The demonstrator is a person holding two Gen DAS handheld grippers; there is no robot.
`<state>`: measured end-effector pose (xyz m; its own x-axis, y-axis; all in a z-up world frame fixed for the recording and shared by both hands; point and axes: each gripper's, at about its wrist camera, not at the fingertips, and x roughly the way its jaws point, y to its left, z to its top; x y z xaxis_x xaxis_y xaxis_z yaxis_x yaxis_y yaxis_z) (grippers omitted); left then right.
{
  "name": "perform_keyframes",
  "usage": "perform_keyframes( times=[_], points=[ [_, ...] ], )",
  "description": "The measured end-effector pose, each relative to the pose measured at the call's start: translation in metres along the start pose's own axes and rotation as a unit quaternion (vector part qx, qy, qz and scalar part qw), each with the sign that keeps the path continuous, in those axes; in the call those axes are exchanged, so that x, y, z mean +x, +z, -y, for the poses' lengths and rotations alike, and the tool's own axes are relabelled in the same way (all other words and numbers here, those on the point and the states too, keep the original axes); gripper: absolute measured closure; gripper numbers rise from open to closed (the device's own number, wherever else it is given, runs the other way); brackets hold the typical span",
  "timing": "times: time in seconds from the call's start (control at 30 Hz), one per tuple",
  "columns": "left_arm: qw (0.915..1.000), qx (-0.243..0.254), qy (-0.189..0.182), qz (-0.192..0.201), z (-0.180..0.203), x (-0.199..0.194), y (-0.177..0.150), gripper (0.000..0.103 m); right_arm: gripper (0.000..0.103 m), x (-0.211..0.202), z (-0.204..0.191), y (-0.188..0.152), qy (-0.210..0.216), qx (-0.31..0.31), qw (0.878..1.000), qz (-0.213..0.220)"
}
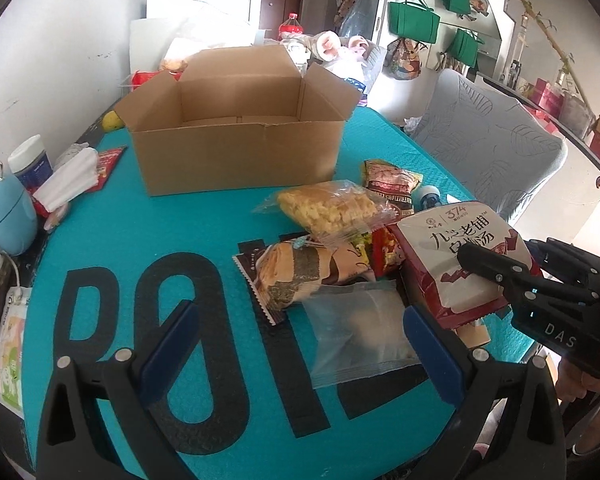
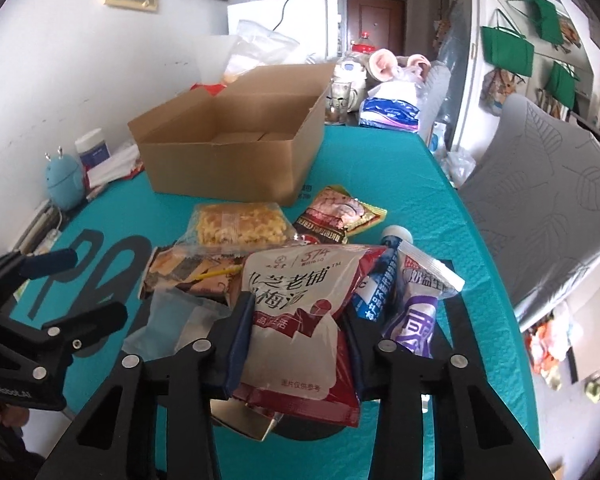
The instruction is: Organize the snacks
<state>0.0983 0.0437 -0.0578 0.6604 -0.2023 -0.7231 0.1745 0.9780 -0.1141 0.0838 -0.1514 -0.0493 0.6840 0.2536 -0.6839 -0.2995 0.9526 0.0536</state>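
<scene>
A pile of snack packets lies on the teal mat (image 1: 140,232) in front of an open, empty cardboard box (image 1: 236,136), also in the right wrist view (image 2: 228,160). My right gripper (image 2: 296,340) is shut on a red-and-white plum-drink bag (image 2: 296,300), seen from the left wrist as well (image 1: 460,256). My left gripper (image 1: 300,348) is open, its blue pads either side of a translucent white packet (image 1: 360,332). Also in the pile: a yellow puffed-rice cake pack (image 1: 328,208), a seaweed roll pack (image 1: 296,272), a dark cereal sachet (image 2: 336,216) and a purple-white pouch (image 2: 416,304).
A blue egg-shaped gadget (image 1: 8,216), white jar (image 1: 30,164) and folded tissues (image 1: 72,180) stand along the left wall. A grey chair (image 1: 484,148) is at the right edge of the table. Cluttered bags and a bottle lie behind the box.
</scene>
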Motion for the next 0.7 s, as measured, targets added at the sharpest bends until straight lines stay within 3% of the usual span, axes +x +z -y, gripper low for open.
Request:
perform_keyframes(
  times=[0.37,0.53,0.7],
  points=[
    [0.9984,0.021,-0.012,-0.052,0.03,0.036,-0.005,0.0,0.067,-0.011,0.028,-0.01,0.031,0.038,0.999,0.016],
    [0.996,0.033,0.022,-0.081,0.038,0.056,-0.011,0.0,0.067,-0.012,0.039,-0.015,0.046,0.048,0.998,0.018],
    [0.9953,0.042,0.027,-0.083,0.043,0.059,-0.015,0.0,0.067,-0.011,0.044,-0.018,0.055,0.052,0.997,0.016]
  ],
)
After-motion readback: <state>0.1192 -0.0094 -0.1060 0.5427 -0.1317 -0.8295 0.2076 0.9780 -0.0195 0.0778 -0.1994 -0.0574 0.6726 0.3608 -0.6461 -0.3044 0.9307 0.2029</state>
